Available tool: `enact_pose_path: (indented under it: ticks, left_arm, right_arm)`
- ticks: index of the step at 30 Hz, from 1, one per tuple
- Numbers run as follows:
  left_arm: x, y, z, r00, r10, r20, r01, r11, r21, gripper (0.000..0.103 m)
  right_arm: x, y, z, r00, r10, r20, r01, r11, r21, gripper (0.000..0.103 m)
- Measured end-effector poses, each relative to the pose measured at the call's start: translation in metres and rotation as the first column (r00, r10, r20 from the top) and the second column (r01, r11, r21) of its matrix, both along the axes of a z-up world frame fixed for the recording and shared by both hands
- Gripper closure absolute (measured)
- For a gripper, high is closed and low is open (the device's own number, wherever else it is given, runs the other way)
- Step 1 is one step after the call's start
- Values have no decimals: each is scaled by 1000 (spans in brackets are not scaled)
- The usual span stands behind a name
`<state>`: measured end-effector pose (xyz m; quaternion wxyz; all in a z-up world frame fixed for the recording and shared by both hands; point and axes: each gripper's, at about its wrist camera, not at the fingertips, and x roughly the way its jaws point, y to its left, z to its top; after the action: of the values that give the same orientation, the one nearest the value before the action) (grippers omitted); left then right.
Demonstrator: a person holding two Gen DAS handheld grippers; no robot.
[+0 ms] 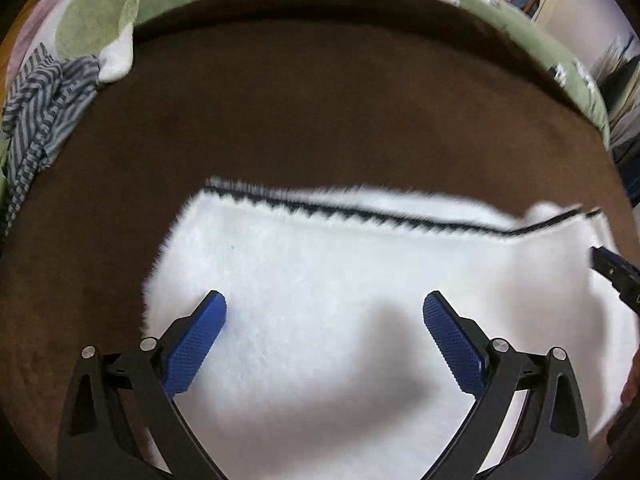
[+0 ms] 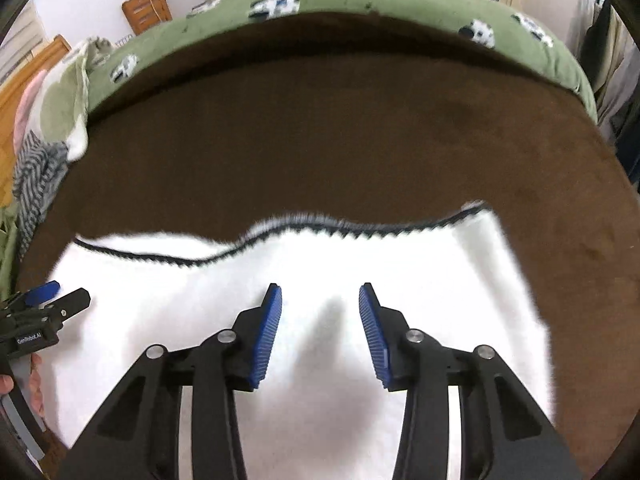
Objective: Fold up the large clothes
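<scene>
A white fluffy garment point(image 1: 320, 264) with a dark zigzag trim along its far edge lies flat on a brown blanket point(image 1: 320, 100). My left gripper point(image 1: 325, 300) hovers over the garment's left part, blue pads wide apart, nothing between them. In the right wrist view the same garment point(image 2: 440, 280) spreads below my right gripper point(image 2: 320, 292), whose jaws stand partly apart with only the fabric's surface under them. The left gripper point(image 2: 48, 300) shows at that view's left edge, held by a hand. The right gripper's tip point(image 1: 612, 272) peeks in at the left view's right edge.
A green bedcover with animal prints point(image 2: 360, 4) rims the brown blanket point(image 2: 320, 140) at the back. At the left lie a grey striped cloth point(image 1: 40, 112) and a green and white towel point(image 1: 96, 20). Furniture and hanging clothes stand beyond the bed.
</scene>
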<state>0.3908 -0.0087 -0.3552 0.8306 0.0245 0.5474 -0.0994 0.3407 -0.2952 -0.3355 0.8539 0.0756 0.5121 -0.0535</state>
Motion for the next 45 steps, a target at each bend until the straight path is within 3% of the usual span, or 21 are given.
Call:
enact_pose_path:
  ticks: [3,9,20,26,31,35,37,40,45]
  left_arm:
    - [6,11,-23,1000,2,-4,-2,1000,3,6]
    - [15,24,-29,998,44,43,-44,999,-12,6]
    - [11,16,-32,996,49,71,-50,999,18,5]
    - [11,13,-21,997,81,11,-81,997,8,7]
    - [-8,6,8,995,95,22,-95,995,9,7]
    - [-32,-11,27,998,67,0,-67,998,-5,7]
    - [-46,-25,35,999,34,2,-34,999,-5,7]
    - [-54,-42,35,1000,-2,10,2,1000,13,7]
    - [-60,-73,14,997,-75,1,75,995,67,7]
  right_arm:
    - [7,-1,-26,999,-24,-28,23,999,-29,60]
    - [15,-1,-38,999,-46,17,47,996,-74,49]
    - [18,1,-39,999,-46,25,47,997,-67,45]
    - [13,-7,-22,999,-33,0,33,999,-22,45]
    - [-25,-12,25,995,-81,65,82,997,-10,30]
    - [-70,-24,55,984,-152,92,151,988,19,26]
    - [-95,-35,67,972,-214,96,206,975,84,25]
    - [-130,-49,79,954,-283,100,268,953,139,25]
    - [-183,-59,78,930,-353,97,339,930,141,24]
